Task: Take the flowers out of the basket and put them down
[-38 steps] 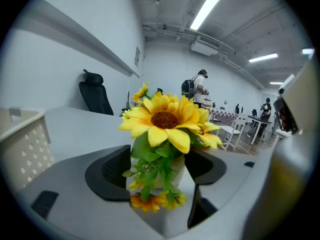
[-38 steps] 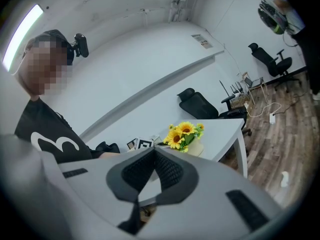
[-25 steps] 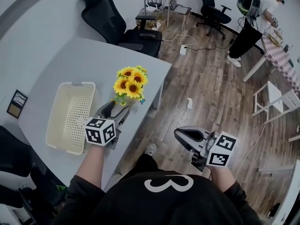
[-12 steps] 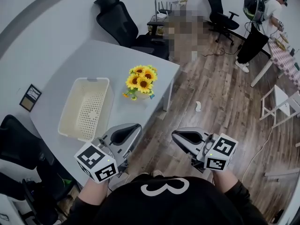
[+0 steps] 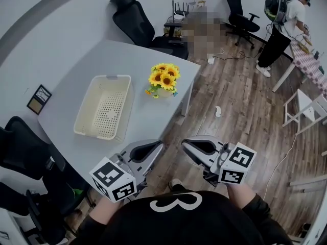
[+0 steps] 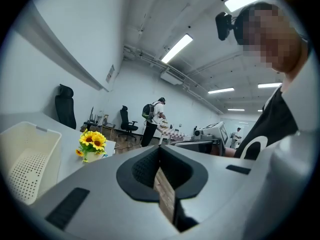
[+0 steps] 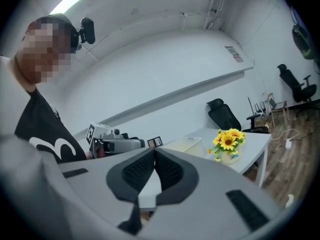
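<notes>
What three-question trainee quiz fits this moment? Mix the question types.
1. True or false: the bunch of yellow sunflowers sits inside the cream perforated plastic basket.
2. The left gripper is: A) open and empty; B) shut and empty; C) shut on a flower stem.
3. Short answer: what lies in the basket?

Key: 1. False: the sunflowers stand on the grey table beside the basket. 2. B. 3. Nothing; it is empty.
</notes>
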{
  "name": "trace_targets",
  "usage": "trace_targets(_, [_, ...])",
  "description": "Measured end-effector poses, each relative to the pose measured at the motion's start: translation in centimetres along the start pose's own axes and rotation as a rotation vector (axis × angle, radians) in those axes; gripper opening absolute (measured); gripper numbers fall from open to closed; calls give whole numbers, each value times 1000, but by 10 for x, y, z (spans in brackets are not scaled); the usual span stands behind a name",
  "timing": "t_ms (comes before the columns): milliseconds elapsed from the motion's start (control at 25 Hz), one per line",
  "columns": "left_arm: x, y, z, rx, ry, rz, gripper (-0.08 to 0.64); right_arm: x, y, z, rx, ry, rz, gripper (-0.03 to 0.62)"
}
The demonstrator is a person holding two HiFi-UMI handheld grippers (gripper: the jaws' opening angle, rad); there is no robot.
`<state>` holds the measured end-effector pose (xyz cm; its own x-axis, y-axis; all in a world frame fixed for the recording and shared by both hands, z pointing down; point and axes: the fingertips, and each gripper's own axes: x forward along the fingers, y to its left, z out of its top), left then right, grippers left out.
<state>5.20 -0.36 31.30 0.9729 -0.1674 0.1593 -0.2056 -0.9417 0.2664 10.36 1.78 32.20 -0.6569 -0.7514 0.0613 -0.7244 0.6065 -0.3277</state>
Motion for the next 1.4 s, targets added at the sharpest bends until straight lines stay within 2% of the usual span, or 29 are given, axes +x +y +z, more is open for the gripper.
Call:
trace_targets(200, [-45, -10, -10, -39, -11, -6, 12, 10, 50, -10, -15, 20, -25, 9])
trace_targets(400, [-76, -32, -19, -33, -31, -26, 12, 9, 96, -21, -5, 4, -9, 9])
trace_targets(720, [-110, -63, -27, -19, -28, -64, 12, 4, 144, -40, -51, 38, -30, 9])
trace_targets(1400, [-136, -73, -40, 1, -23, -94, 12, 5, 174, -54, -39, 24, -61, 9])
